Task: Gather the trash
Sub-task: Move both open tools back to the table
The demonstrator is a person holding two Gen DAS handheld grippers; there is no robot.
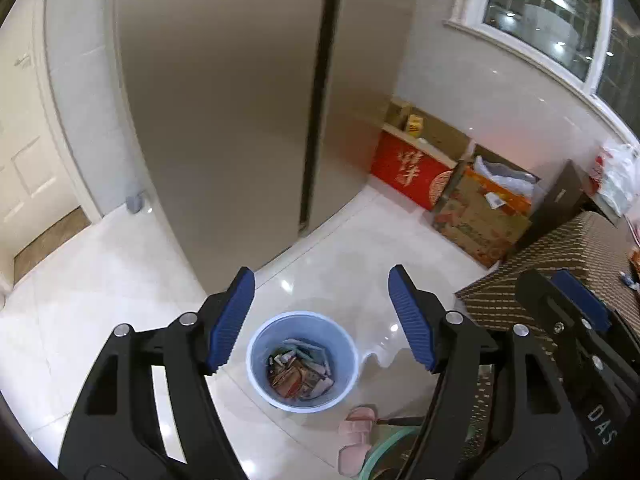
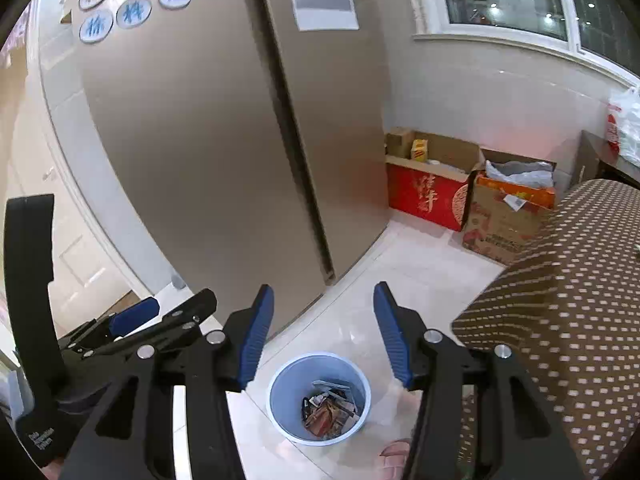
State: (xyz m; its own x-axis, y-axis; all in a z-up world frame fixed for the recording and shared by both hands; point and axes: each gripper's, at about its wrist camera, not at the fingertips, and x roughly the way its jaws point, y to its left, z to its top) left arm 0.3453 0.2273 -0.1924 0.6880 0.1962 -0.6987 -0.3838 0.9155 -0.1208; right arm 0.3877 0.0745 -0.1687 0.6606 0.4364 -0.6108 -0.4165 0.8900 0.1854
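A light blue trash bin [image 1: 302, 360] stands on the white tiled floor, holding several wrappers and paper scraps [image 1: 301, 374]. My left gripper [image 1: 322, 318] hangs above it, open and empty, the bin showing between its blue pads. In the right wrist view the same bin [image 2: 319, 398] sits below my right gripper [image 2: 323, 334], also open and empty. The right gripper's body shows at the right edge of the left wrist view [image 1: 576, 320]; the left gripper's body shows at the left of the right wrist view [image 2: 132, 328].
A tall beige fridge [image 1: 240, 120] stands just behind the bin. A brown dotted tablecloth [image 2: 568, 300] covers a table edge at right. Cardboard boxes, one red [image 1: 412, 168], line the wall under the window. Pink slippers [image 1: 356, 428] lie on the floor near the bin.
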